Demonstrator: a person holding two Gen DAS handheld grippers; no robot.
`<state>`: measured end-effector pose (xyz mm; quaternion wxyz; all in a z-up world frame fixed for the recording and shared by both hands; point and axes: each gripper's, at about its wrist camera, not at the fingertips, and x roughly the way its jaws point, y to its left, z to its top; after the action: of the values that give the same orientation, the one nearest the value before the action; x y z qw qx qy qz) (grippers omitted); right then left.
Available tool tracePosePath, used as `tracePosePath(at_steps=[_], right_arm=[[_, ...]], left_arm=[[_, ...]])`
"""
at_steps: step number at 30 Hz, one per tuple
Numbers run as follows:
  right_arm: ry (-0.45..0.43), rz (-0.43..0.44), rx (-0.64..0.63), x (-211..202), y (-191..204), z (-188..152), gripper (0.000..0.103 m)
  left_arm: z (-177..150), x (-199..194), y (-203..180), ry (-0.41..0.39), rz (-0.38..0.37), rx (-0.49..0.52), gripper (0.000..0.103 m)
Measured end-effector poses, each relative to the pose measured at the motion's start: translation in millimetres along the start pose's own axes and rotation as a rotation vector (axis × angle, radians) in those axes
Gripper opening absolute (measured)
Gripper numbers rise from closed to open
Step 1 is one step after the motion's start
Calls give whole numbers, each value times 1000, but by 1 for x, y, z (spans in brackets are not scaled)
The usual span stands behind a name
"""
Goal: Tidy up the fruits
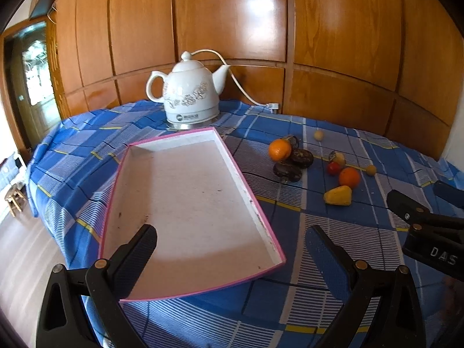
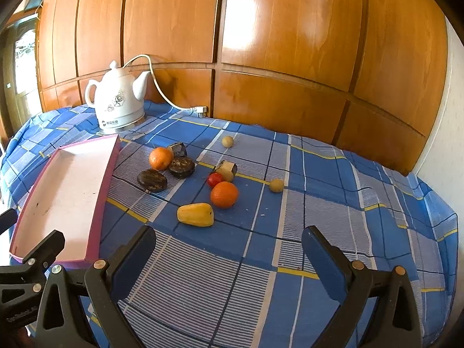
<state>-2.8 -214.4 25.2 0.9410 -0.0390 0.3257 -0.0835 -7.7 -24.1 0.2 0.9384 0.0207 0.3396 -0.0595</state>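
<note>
A pink-edged white tray (image 1: 278, 249) (image 2: 108, 174) lies empty on the blue checked cloth. Right of it lie two oranges (image 2: 160, 158) (image 2: 224, 194), a yellow fruit (image 2: 195, 214) (image 1: 337, 195), a red tomato (image 2: 214, 179), two small pale round fruits (image 2: 227, 141) (image 2: 276, 185) and dark round pieces (image 2: 152, 180) (image 2: 181, 167). My left gripper (image 1: 230, 249) is open and empty over the tray's near end. My right gripper (image 2: 229, 249) is open and empty, above the cloth in front of the yellow fruit; it also shows in the left wrist view (image 1: 423, 203).
A white ceramic kettle (image 1: 190, 95) (image 2: 119, 104) stands at the back with its cord and plug (image 2: 200, 110) on the cloth. Wooden wall panels (image 2: 261, 43) rise behind the table. The table edge drops off at the left, with floor (image 1: 26, 261) below.
</note>
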Motion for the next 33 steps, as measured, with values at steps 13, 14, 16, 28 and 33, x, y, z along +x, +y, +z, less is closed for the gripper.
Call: tracePosePath(at_steps=[13, 14, 16, 28, 33], right_arm=[[61, 104, -68, 10, -22, 23, 102], [74, 126, -71, 12, -27, 26, 102], [115, 172, -85, 21, -41, 35, 102], [236, 131, 41, 86, -126, 43, 94], [249, 150, 115, 85, -138, 45, 88]], left_arm=[[12, 12, -13, 75, -96, 64, 103], [14, 12, -15, 71, -97, 76, 103], [18, 12, -22, 62, -111, 106, 102], [37, 27, -61, 98, -188, 238, 103], [44, 39, -81, 121, -236, 281, 103]])
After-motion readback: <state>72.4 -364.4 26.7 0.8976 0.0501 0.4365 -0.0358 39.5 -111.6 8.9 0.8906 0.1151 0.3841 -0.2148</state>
